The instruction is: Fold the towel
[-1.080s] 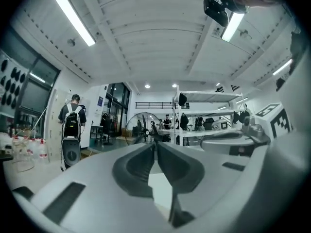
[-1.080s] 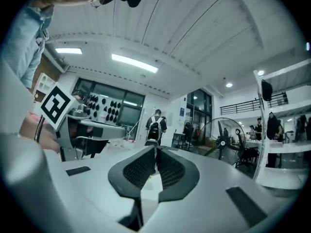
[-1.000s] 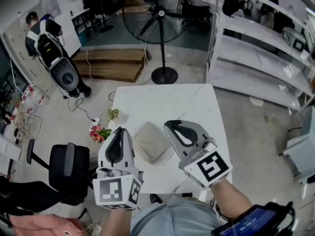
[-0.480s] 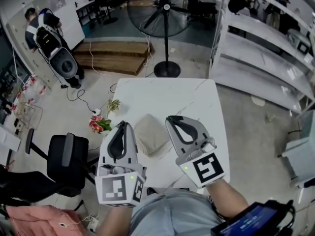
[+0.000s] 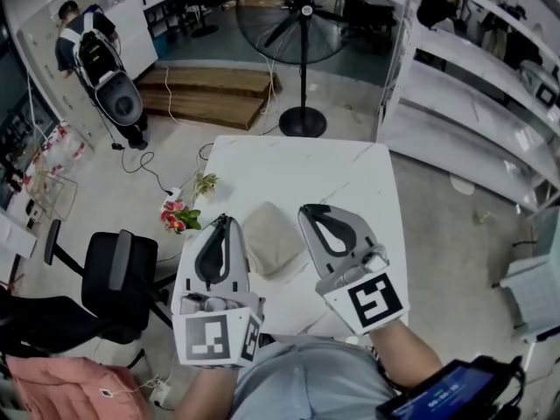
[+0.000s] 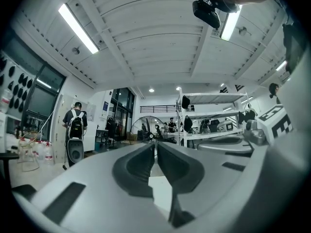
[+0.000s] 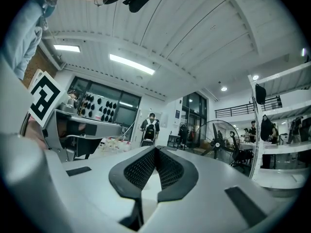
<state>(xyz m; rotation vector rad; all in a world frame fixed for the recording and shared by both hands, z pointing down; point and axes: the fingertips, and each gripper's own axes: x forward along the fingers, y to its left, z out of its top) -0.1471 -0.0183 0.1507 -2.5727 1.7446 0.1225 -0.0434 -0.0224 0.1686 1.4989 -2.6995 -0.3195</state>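
towel lies on white table, near the person's edge, bunched into a compact squarish pad w/ rounded top. looks mostly folded, layers not crisp.

left gripper: jaws pressed together, nothing btwn them. held level above the table, just left of the towel, not touching it.
right gripper: jaws fully closed, empty too. sits just right of the towel, apart from it.

both gripper views look out across the room, no cloth in either.

judgement: fold is late stage or done; grippers flank the pad w/o contact. if one more fold or a tidy-up is due, do it like this:
- spread both jaws before dipping down.
- take the near corners, one per gripper, pinching all layers, not just the top one.
- lift low, carry both sides at the same pace so edges line up.
- lay flat, release, then press the crease.

risk: the top layer slips and the pad opens up.
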